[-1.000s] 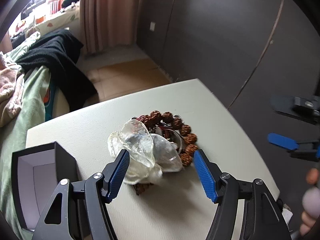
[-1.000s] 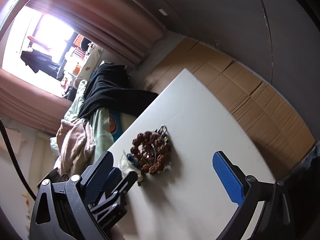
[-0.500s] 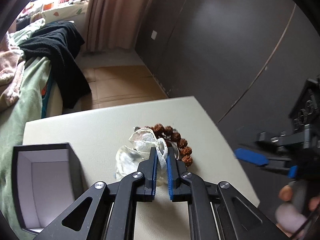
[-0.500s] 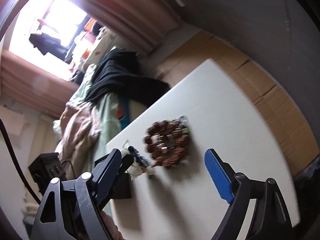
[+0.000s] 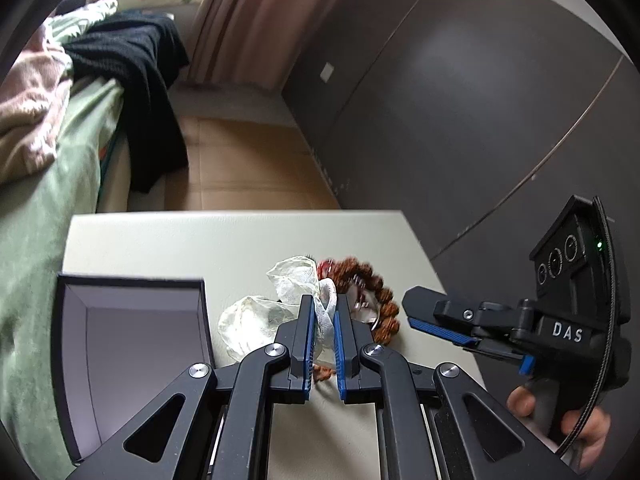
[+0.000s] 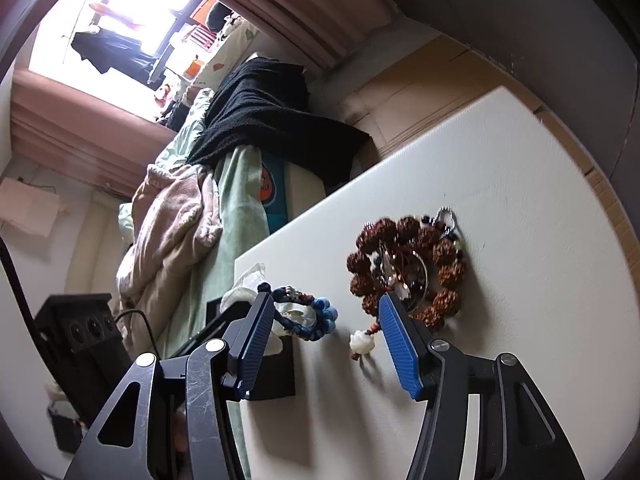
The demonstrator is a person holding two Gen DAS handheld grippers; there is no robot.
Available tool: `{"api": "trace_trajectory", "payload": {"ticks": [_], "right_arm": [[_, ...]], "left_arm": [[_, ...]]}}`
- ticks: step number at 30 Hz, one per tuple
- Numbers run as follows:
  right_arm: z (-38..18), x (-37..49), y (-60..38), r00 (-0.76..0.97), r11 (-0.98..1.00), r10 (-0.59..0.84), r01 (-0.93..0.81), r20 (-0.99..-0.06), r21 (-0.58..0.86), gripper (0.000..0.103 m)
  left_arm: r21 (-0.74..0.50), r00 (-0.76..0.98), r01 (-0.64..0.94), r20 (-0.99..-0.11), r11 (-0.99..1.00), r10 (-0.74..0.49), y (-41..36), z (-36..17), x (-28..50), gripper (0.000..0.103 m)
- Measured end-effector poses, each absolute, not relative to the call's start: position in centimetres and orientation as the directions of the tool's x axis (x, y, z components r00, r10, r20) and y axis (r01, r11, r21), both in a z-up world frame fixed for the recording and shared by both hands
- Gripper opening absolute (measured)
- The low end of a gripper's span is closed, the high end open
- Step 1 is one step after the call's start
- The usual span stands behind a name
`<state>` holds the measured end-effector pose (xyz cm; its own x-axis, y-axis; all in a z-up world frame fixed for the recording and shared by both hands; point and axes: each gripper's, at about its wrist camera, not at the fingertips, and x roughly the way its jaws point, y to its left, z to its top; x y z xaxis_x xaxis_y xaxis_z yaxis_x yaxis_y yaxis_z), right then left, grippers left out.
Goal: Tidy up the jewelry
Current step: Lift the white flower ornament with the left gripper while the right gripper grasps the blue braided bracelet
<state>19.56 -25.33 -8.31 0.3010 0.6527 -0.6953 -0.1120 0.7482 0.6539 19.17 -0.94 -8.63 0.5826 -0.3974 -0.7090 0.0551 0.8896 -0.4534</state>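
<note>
My left gripper (image 5: 322,300) is shut on a sheer white pouch (image 5: 256,320), which hangs crumpled just above the white table (image 5: 160,240). Right behind the pouch lies a brown bead bracelet (image 5: 384,304) with smaller pieces heaped inside its ring. In the right wrist view that heap (image 6: 404,264) sits beyond my right gripper (image 6: 326,304), whose jaws are closing with nothing pressed between the pads. A blue bead bracelet (image 6: 320,316) and a white charm (image 6: 362,342) show in the gap. My right gripper (image 5: 440,320) hovers at the table's right side, held by a hand (image 5: 576,424).
An open black box (image 5: 132,344) with a pale lining stands at the table's left. A bed (image 5: 48,208) with green sheet, pink blanket and black garment (image 5: 148,80) flanks that side. A dark wall (image 5: 460,100) and cardboard-covered floor (image 5: 248,168) lie beyond the far edge.
My left gripper shut on the pouch and drew it left, uncovering the bracelet heap. My right gripper came in close beside the jewelry and its jaws narrowed.
</note>
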Motion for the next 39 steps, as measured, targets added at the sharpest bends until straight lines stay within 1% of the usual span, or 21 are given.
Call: {"api": "trace_trajectory", "payload": {"ticks": [3, 6, 8, 11, 13, 15, 19, 27, 31, 33, 39], "right_arm": [[-9.9, 19.6, -25.4, 0.268, 0.745, 0.653, -0.06, -0.708, 0.665, 0.057], [-9.6, 19.6, -25.5, 0.276, 0.754, 0.645, -0.074, -0.713, 0.653, 0.057], [-9.4, 19.7, -25.8, 0.282, 0.746, 0.652, -0.07, -0.704, 0.663, 0.057], [-9.4, 19.8, -26.3, 0.291, 0.733, 0.662, -0.058, -0.691, 0.678, 0.057], [-9.4, 19.8, -26.4, 0.29, 0.717, 0.678, -0.059, -0.676, 0.694, 0.057], [-9.4, 19.9, -26.2, 0.281, 0.699, 0.697, -0.061, -0.66, 0.712, 0.057], [-9.6, 19.8, -25.4, 0.27, 0.707, 0.692, -0.066, -0.669, 0.704, 0.057], [-9.8, 19.8, -25.6, 0.268, 0.705, 0.693, -0.06, -0.669, 0.706, 0.057], [-10.0, 19.8, -24.9, 0.249, 0.698, 0.703, -0.068, -0.666, 0.712, 0.057], [-10.0, 19.7, -24.7, 0.248, 0.698, 0.704, -0.072, -0.665, 0.712, 0.057], [-9.8, 19.7, -26.2, 0.28, 0.688, 0.704, -0.039, -0.653, 0.725, 0.057]], "left_arm": [[-0.449, 0.542, 0.053, -0.738, 0.892, -0.403, -1.4, -9.8, 19.4, 0.009], [-0.434, 0.514, 0.062, -0.758, 0.899, -0.401, -2.2, -10.7, 19.6, 0.009], [-0.43, 0.512, 0.066, -0.76, 0.901, -0.4, -2.5, -11.0, 19.7, 0.009], [-0.459, 0.505, 0.065, -0.751, 0.886, -0.426, -2.1, -11.1, 20.0, 0.009], [-0.441, 0.503, 0.058, -0.762, 0.896, -0.408, -2.1, -11.3, 20.2, 0.009], [-0.398, 0.474, 0.059, -0.796, 0.916, -0.376, -2.6, -12.1, 20.5, 0.009], [-0.333, 0.449, 0.098, -0.826, 0.938, -0.34, -4.1, -12.7, 20.4, 0.009], [-0.322, 0.429, 0.114, -0.837, 0.94, -0.339, -4.1, -13.0, 20.4, 0.009], [-0.275, 0.392, 0.157, -0.864, 0.949, -0.315, -5.3, -13.5, 20.5, 0.01], [-0.277, 0.375, 0.162, -0.87, 0.947, -0.318, -5.6, -13.7, 20.5, 0.01], [-0.292, 0.417, 0.131, -0.851, 0.948, -0.319, -5.0, -13.4, 20.2, 0.01]]}}
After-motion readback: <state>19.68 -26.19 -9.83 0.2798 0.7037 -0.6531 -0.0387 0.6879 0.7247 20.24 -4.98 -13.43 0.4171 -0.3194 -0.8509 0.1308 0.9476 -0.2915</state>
